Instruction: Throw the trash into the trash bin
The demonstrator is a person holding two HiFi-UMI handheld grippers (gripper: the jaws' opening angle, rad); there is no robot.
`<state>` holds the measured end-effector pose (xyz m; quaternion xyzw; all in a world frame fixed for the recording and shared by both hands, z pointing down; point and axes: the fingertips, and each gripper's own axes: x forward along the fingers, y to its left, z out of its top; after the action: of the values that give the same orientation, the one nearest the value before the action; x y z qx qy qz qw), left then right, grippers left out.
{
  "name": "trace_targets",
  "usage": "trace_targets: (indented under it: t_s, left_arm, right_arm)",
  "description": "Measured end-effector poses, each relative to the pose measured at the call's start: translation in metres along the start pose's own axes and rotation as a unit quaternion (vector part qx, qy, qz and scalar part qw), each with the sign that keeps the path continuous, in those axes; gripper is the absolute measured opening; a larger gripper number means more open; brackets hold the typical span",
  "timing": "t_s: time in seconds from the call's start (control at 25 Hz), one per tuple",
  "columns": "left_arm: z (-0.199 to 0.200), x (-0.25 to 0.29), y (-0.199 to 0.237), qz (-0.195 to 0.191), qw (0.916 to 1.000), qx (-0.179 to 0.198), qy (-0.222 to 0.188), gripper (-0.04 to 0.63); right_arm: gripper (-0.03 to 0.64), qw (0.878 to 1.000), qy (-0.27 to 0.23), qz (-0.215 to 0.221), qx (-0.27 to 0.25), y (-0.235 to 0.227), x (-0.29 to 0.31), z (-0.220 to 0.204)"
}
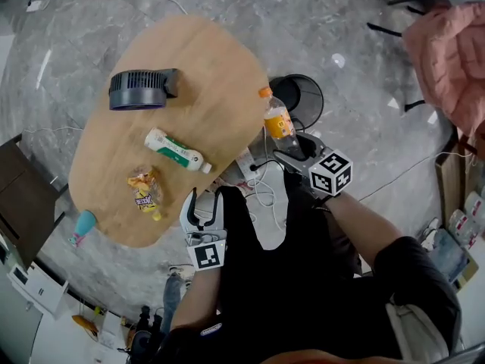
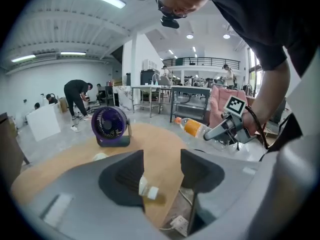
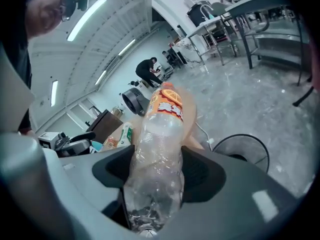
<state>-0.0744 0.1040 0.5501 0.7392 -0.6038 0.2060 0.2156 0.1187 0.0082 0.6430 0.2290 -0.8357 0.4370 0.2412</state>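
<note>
From your head view, your right gripper point(image 1: 294, 152) clamps the clear, orange-labelled bottle point(image 1: 278, 121) just beside the round black bin point(image 1: 319, 91); the jaws hide the bottle's base. In your left gripper view, your left gripper point(image 2: 162, 171) stands wide and empty. In your right gripper view, crinkled plastic fills the jaws and the bin's rim is partly cut off.

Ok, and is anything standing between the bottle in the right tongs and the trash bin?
Nothing visible does. The right tongs hold the bottle by the table's edge, and the black wire bin stands on the floor just beyond it, its mouth open and uncovered.
</note>
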Motion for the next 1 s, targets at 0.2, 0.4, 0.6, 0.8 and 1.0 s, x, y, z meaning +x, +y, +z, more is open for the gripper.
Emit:
trace_targets:
  t_s: [0.2,0.4,0.6,0.8,1.0]
  left_arm:
    - [0.020,0.032,-0.035,-0.031,0.9992,0.023,-0.006,0.238]
    - [0.019,0.058,-0.081,-0.095,0.9863,0.134,0.017,0.230]
    - [0.011,0.067,-0.098,-0.072,0.9969,0.018,0.026,0.230]
    - [-0.005,0.066,-0.093,-0.065,0.9969,0.013,0.042,0.230]
    - [-0.021,0.055,-0.075,-0.041,0.9976,-0.001,0.055,0.230]
  right_arm:
    - [0.319,0.999,0.014,-0.042,0.025,-0.063,-0.030,-0.021]
    - [0.319,0.990,0.106,-0.074,0.057,-0.134,-0.036,-0.075]
    - [0.320,0.971,0.177,-0.078,0.140,-0.176,-0.016,-0.122]
    - [0.321,0.952,0.223,-0.083,0.191,-0.196,0.022,-0.143]
    - [0.319,0.939,0.276,-0.108,0.175,-0.221,0.051,-0.149]
